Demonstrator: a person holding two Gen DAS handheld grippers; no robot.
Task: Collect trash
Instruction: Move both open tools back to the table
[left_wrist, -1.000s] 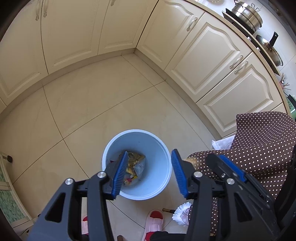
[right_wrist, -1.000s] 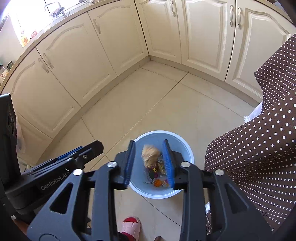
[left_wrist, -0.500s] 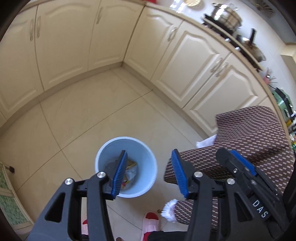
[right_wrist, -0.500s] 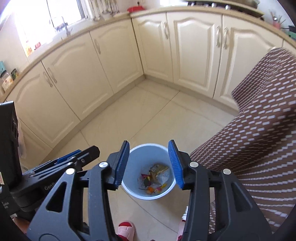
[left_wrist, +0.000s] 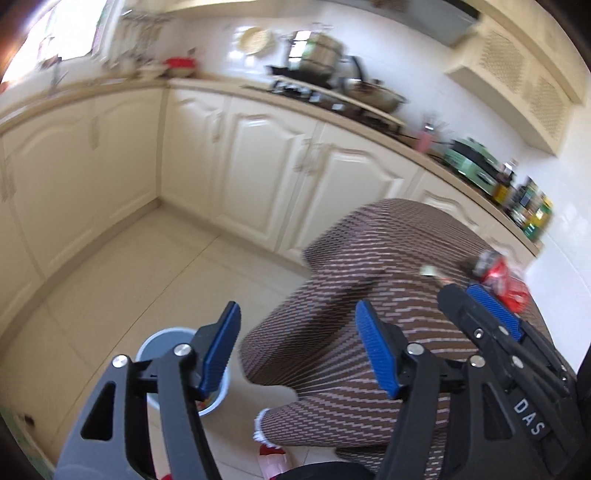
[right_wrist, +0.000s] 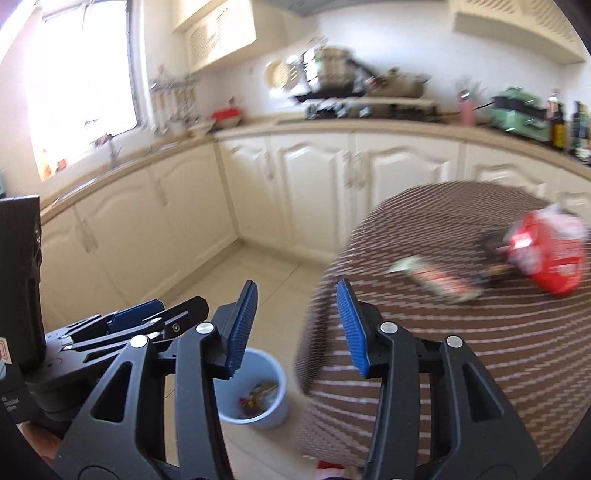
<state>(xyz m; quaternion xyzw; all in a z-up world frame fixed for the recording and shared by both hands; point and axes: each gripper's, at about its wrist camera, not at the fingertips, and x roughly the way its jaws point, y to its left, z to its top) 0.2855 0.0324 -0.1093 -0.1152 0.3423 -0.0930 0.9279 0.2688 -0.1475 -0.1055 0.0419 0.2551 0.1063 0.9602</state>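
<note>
A pale blue bin (right_wrist: 258, 391) with wrappers in it stands on the floor, low in both views (left_wrist: 170, 343). On the round table with the brown patterned cloth (right_wrist: 480, 332) lie a red crumpled packet (right_wrist: 546, 254) and a flat wrapper (right_wrist: 432, 277). The packet (left_wrist: 498, 277) shows at the right in the left wrist view. My left gripper (left_wrist: 295, 347) hangs above the table's edge with its jaws opening, nothing between them. My right gripper (right_wrist: 295, 325) is open and empty, above the bin and the table's edge. Both views are blurred.
Cream cabinets (right_wrist: 314, 184) run around the corner behind the table. The counter carries pots on a stove (left_wrist: 321, 74), a green appliance (right_wrist: 517, 110) and bottles (left_wrist: 532, 210). Pink slippers (left_wrist: 273, 461) show at the bottom. The tiled floor (left_wrist: 129, 295) lies left of the table.
Both grippers have risen and tilted up from over the bin, so the counter and table top come into view. The left jaws have spread wider.
</note>
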